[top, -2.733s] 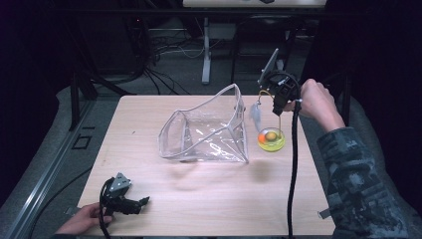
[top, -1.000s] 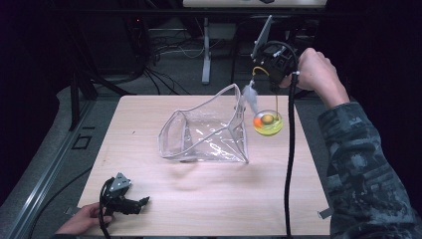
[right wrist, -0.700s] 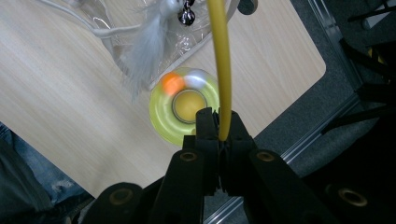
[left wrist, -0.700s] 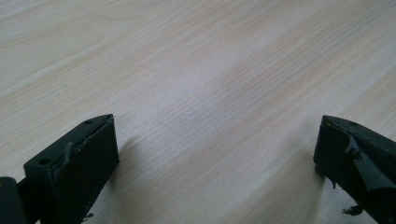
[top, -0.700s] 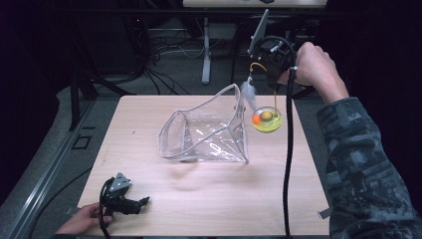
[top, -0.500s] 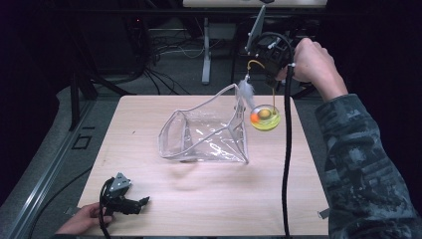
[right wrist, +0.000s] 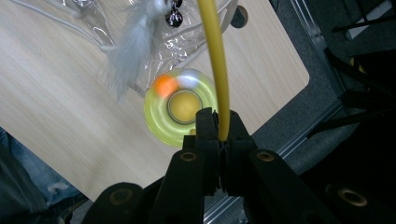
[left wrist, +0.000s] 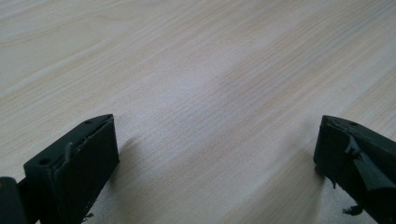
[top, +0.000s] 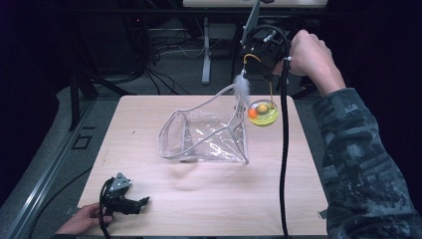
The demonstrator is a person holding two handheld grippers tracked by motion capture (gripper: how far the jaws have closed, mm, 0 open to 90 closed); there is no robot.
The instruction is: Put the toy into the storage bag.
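The right hand-held gripper (top: 262, 50) hangs above the worktop's far edge, at about one o'clock from the worktop's middle, its jaws pinched tight on a thin yellow wand (right wrist: 215, 65). From that wand dangle a white feather (top: 242, 85) with small bells (right wrist: 174, 15) and, lower down, a yellow-green ring toy (top: 263, 113) with an orange ball (top: 253, 113) in its track. This looks like a cat teaser held up by its stem, so the ring swings free of the surface; its blur in the right gripper view suggests it is swaying. I judge that the toy is being carried toward the clear plastic bag (top: 206, 134), which lies mid-worktop with its mouth propped open toward twelve o'clock, a fair way to receive something dropped in from above. Whether the ring hangs over the bag's rim or just beside it at three o'clock is hard to tell from the high view.

The left hand-held gripper (top: 124, 201) rests at the near edge, around seven o'clock, in a hand (top: 82, 223), jaws spread wide with nothing between them, parked out of the way.

The worktop (top: 149, 119) is pale wood-grain laminate, smooth and matt. The room beyond is dark, with cables (top: 169, 47) on the floor and a white stand leg (top: 205, 55) at twelve o'clock.
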